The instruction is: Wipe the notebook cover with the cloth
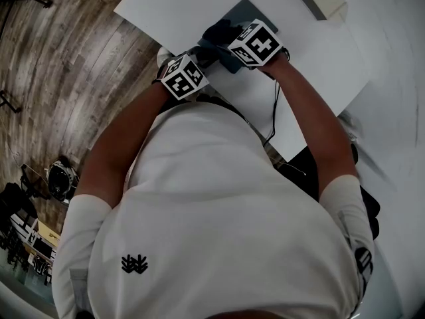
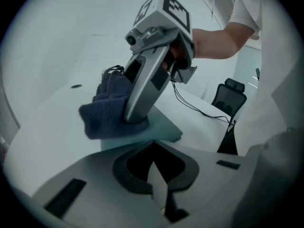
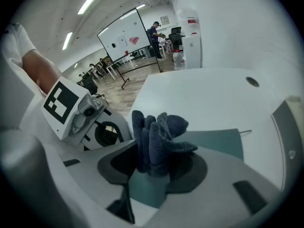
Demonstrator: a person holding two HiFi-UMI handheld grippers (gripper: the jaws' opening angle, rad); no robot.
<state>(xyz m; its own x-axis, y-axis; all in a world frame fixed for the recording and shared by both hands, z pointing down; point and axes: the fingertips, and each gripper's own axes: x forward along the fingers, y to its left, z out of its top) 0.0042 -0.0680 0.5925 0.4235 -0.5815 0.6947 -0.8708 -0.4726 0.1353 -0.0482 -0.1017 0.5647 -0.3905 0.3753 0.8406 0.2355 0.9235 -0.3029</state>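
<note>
A teal notebook (image 1: 247,15) lies flat on the white table (image 1: 172,5). A bunched dark blue cloth (image 3: 159,137) is gripped in my right gripper (image 3: 159,163), which is shut on it. The left gripper view shows that right gripper (image 2: 135,118) tilted down, pressing the cloth (image 2: 107,113) onto the notebook (image 2: 161,129) at its left part. My left gripper (image 2: 153,148) sits low at the notebook's near edge with its jaws together; whether they pinch the cover is hidden. In the head view the left gripper (image 1: 202,55) is just left of the right gripper (image 1: 222,32).
A black cable (image 1: 273,111) runs off the table's near edge. A black office chair (image 2: 230,96) stands past the table. The tabletop has a round hole (image 3: 252,81). Wooden floor (image 1: 60,78) lies to the left, and a whiteboard (image 3: 126,34) stands far off.
</note>
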